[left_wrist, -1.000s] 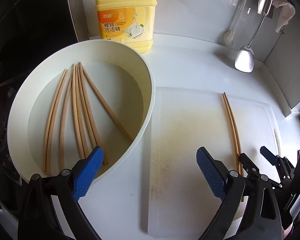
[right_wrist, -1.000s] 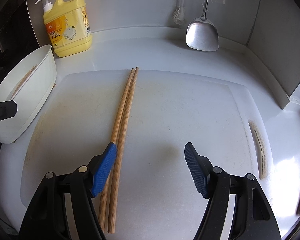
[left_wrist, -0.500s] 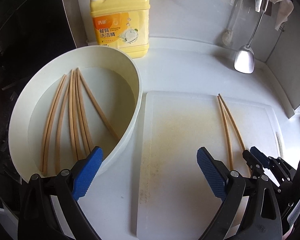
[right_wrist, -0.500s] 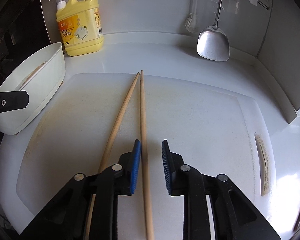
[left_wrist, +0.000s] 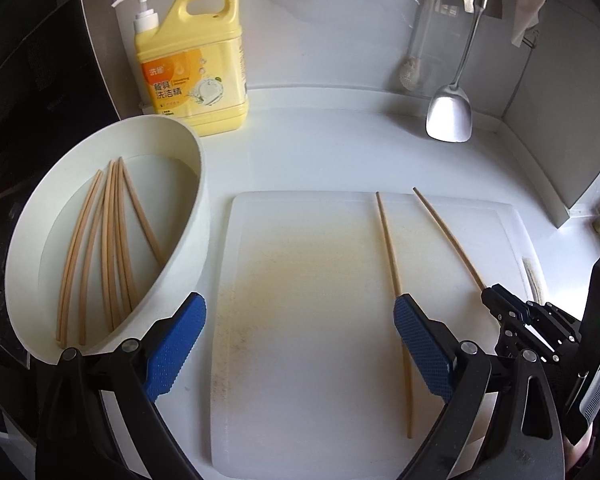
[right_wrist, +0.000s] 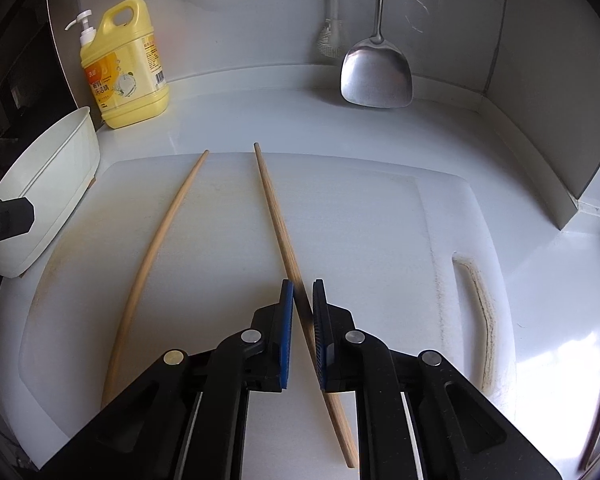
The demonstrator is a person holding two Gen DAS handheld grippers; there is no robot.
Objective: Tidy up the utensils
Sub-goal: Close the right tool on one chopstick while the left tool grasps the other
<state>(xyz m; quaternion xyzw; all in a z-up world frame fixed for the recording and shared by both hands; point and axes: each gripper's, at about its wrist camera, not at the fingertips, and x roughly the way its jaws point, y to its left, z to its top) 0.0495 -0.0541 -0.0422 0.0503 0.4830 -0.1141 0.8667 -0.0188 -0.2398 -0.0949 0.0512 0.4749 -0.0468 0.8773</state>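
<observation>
My right gripper [right_wrist: 302, 300] is shut on one wooden chopstick [right_wrist: 274, 208], which points away over the white cutting board [right_wrist: 380, 240]. A second chopstick [right_wrist: 156, 248] lies on the board to its left. In the left wrist view the held chopstick [left_wrist: 446, 232] runs into the right gripper [left_wrist: 504, 310], and the loose chopstick [left_wrist: 390, 256] lies beside it. My left gripper [left_wrist: 300, 344] is open and empty above the board's near left part. A white bowl [left_wrist: 202, 200] on the left holds several chopsticks [left_wrist: 112, 240].
A yellow dish soap bottle [left_wrist: 194, 68] stands behind the bowl. A metal spatula [left_wrist: 450, 112] and a brush [left_wrist: 412, 68] hang at the back wall. A dark stove surface [left_wrist: 28, 60] lies at the far left. A grey wall panel [right_wrist: 560, 100] bounds the right.
My right gripper closed on one of the two chopsticks and swung it apart from the other. The left gripper drew back and to the right, staying open.
</observation>
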